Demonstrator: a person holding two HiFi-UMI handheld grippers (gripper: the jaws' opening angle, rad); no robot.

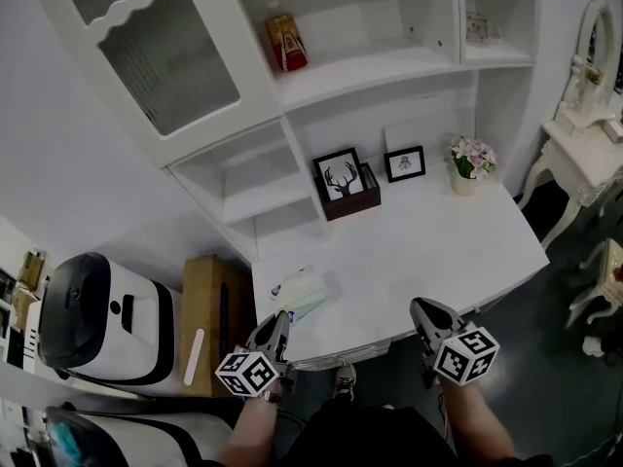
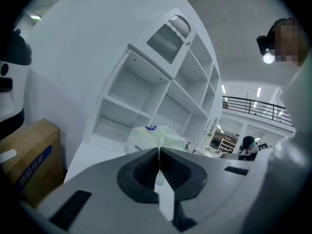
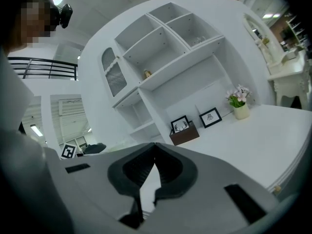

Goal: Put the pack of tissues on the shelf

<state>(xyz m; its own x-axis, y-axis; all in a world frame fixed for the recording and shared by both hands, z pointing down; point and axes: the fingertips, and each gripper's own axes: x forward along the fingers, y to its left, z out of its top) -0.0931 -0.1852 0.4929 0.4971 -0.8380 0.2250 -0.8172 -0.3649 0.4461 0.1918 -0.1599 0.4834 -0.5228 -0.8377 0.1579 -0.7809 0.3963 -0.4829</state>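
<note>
The pack of tissues (image 1: 300,293), pale green in clear wrap, lies on the white desk (image 1: 438,251) near its front left corner. My left gripper (image 1: 279,321) is shut and empty, with its tips just short of the pack. In the left gripper view the pack (image 2: 156,136) sits right beyond the closed jaw tips of that gripper (image 2: 159,149), with the open shelf compartments (image 2: 129,111) behind it. My right gripper (image 1: 419,308) hangs over the desk's front edge, shut and empty. Seen from its own camera, the right gripper (image 3: 155,144) points at the shelf unit (image 3: 146,106). The low shelves (image 1: 255,197) stand at the desk's back left.
A deer picture on a brown box (image 1: 343,188), a small framed picture (image 1: 405,163) and a flower pot (image 1: 467,168) stand at the back of the desk. A red-and-yellow box (image 1: 286,43) is on an upper shelf. A cardboard box (image 1: 209,324) and a white machine (image 1: 102,324) stand to the left. A white dressing table (image 1: 589,144) is on the right.
</note>
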